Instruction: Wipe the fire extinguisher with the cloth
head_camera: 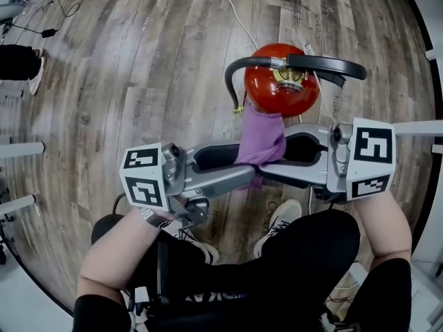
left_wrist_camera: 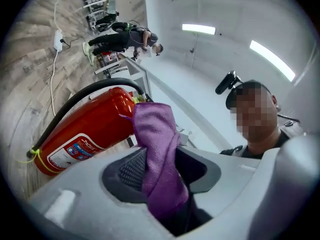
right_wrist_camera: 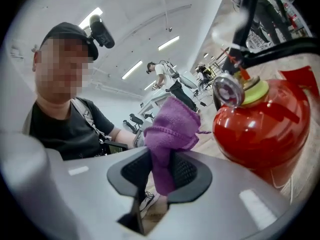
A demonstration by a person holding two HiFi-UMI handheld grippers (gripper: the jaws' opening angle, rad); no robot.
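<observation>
One stretch of wood-plank floor (head_camera: 138, 61) carries the red fire extinguisher (head_camera: 266, 92), which stands upright with its black hose (head_camera: 232, 75) looping over its top. On the person's side of the fire extinguisher, just short of its red body, the two grippers point at each other, tip to tip.

The left gripper (head_camera: 250, 173) comes in from the left of the fire extinguisher and is clenched on the purple cloth (head_camera: 261, 138). In the left gripper view the cloth narrows into a twist where the pads pinch it.

The right gripper (head_camera: 289, 159) comes in from the right. Its jaws stand apart with the same cloth hanging loosely in the gap.

Above both grippers the cloth bunches up beside the fire extinguisher's upper body, very near it. Whether it touches, I cannot tell.
</observation>
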